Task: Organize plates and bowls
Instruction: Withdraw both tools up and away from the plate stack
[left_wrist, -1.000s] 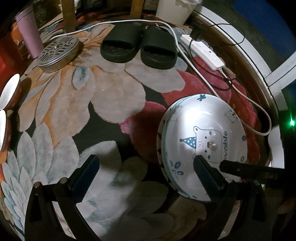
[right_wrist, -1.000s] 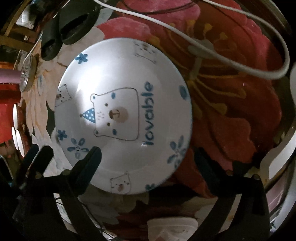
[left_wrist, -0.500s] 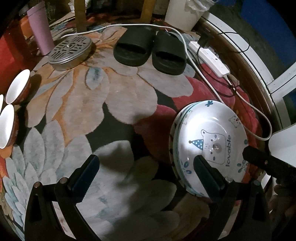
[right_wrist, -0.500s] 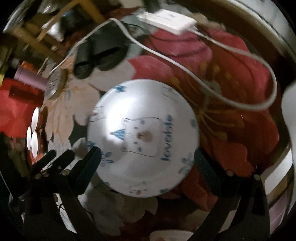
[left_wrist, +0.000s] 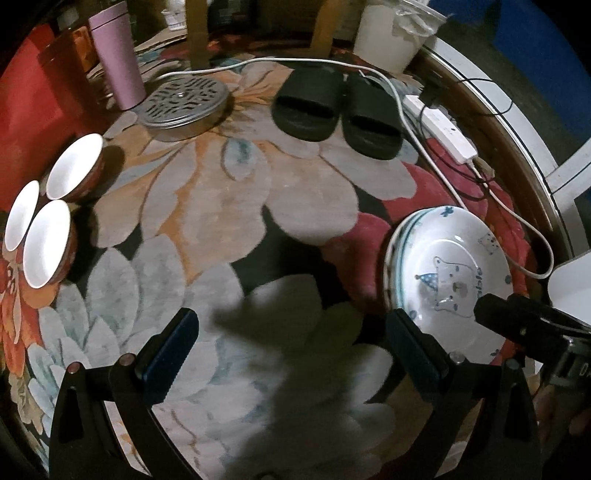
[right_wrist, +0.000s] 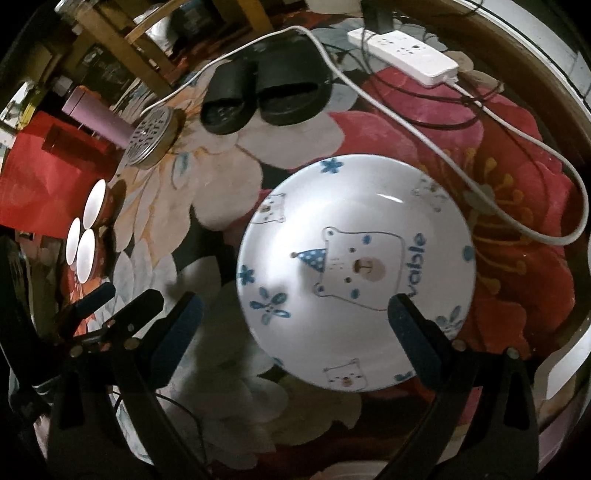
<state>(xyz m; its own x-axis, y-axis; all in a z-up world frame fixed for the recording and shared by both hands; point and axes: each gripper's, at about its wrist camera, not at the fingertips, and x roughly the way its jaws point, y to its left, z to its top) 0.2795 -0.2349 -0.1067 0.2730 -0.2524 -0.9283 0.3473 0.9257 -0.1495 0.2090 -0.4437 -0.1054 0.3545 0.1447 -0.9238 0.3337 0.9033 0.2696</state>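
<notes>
**Plates stacked on the right, bowls waiting on the left**

The left gripper (left_wrist: 291, 350) hangs with its jaws spread wide and nothing between them, over bare patterned rug (left_wrist: 229, 206). The right gripper (right_wrist: 295, 325) is likewise wide apart and empty, hovering above the stack of plates (right_wrist: 354, 269), its right finger overlapping the rim at about 4 o'clock of the top plate.

From the left gripper, the three bowls (left_wrist: 48, 218) sit clustered at roughly 10 o'clock, well apart from it; the plate stack (left_wrist: 447, 273) lies at 2 o'clock, just beside its right finger. My reading is that the bowls are the next job, and the left hand is the nearer one; round and upright, they offer no long axis, so a rim pinch from above seems called for.

The left wrist view shows layered plate rims, proving a stack. The right wrist view shows only the top bear-printed face, but places the bowls (right_wrist: 86, 236) at 9 o'clock, beyond the left gripper's tips (right_wrist: 118, 302).
</notes>
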